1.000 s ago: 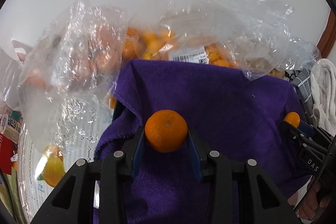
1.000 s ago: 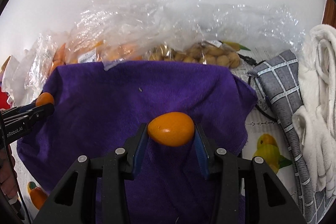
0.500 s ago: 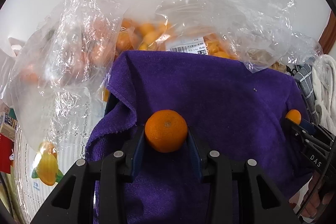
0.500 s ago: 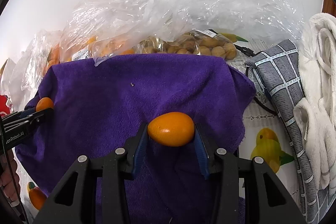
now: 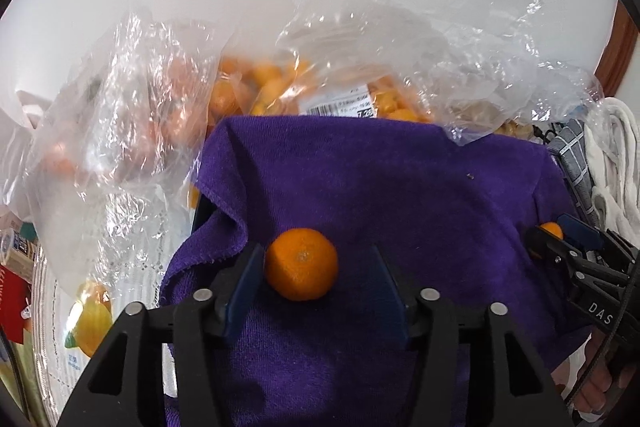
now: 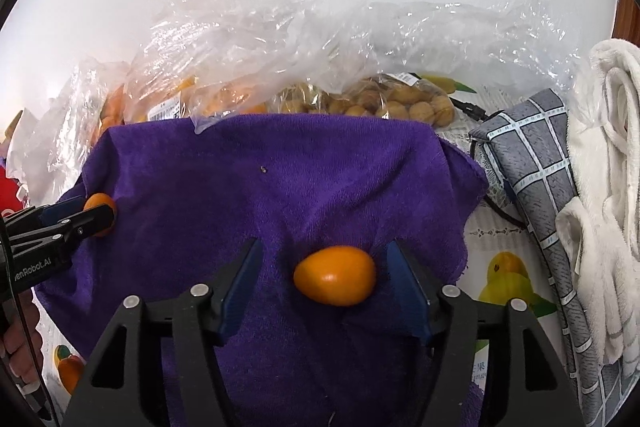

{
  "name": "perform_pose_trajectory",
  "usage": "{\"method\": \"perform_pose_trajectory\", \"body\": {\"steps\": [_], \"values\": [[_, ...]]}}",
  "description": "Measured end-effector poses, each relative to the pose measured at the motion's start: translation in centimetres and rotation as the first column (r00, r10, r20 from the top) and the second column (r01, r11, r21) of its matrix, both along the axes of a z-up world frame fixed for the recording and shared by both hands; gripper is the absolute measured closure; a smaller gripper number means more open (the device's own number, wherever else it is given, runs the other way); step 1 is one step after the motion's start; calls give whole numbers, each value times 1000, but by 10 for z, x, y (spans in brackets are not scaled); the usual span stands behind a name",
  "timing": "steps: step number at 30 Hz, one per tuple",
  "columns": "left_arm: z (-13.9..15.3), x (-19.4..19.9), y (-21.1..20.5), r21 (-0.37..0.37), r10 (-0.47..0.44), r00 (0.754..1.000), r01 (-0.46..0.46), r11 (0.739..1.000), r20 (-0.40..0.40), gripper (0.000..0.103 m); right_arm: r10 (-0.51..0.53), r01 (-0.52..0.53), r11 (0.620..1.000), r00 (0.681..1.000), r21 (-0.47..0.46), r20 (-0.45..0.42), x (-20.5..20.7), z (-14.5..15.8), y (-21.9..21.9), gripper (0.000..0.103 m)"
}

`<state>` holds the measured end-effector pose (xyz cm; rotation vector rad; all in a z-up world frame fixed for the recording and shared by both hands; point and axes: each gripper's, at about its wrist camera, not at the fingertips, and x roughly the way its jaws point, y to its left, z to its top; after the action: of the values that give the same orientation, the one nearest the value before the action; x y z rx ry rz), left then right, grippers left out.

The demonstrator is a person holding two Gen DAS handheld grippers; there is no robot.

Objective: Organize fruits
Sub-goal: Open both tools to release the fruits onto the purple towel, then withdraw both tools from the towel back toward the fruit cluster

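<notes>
A round orange tangerine (image 5: pixel 301 263) lies on the purple towel (image 5: pixel 384 179), between the spread jaws of my open left gripper (image 5: pixel 316 277), touching the left pad. An oval orange kumquat (image 6: pixel 335 275) lies on the same towel (image 6: pixel 280 187) between the spread jaws of my open right gripper (image 6: pixel 323 277), touching neither pad. The left gripper with its tangerine (image 6: pixel 100 207) shows at the left edge of the right wrist view. The right gripper's fingers (image 5: pixel 560 241) show at the right edge of the left wrist view.
Clear plastic bags of orange fruit (image 5: pixel 280 87) and of brown nut-like fruit (image 6: pixel 384 103) lie behind the towel. A grey checked cloth (image 6: pixel 532 163) and a white towel (image 6: pixel 608 155) lie to the right. A fruit-printed tablecloth (image 6: pixel 508 275) covers the table.
Both grippers have opened. The tangerine and the kumquat, gripped before, now rest on the purple towel between the spread jaws.
</notes>
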<state>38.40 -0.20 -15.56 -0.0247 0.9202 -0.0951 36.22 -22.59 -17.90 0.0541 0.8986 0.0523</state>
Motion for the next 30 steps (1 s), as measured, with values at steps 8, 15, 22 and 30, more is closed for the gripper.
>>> {"method": "perform_pose_trajectory", "body": {"steps": [8,15,22,30], "values": [[18,-3,0,-11,28,999,-28,1000,21,46,-43,43,999,999,21,5,-2,13,-6,36],[39,-9,8,4,52,997,-53,999,57,46,-25,25,999,1000,-34,-9,-6,26,1,33],[70,-21,8,18,61,993,-63,998,102,46,-6,8,999,1000,-48,27,-25,60,10,29],[95,-48,9,13,35,988,-37,999,148,46,-49,51,998,998,-47,47,-79,80,0,29]]}}
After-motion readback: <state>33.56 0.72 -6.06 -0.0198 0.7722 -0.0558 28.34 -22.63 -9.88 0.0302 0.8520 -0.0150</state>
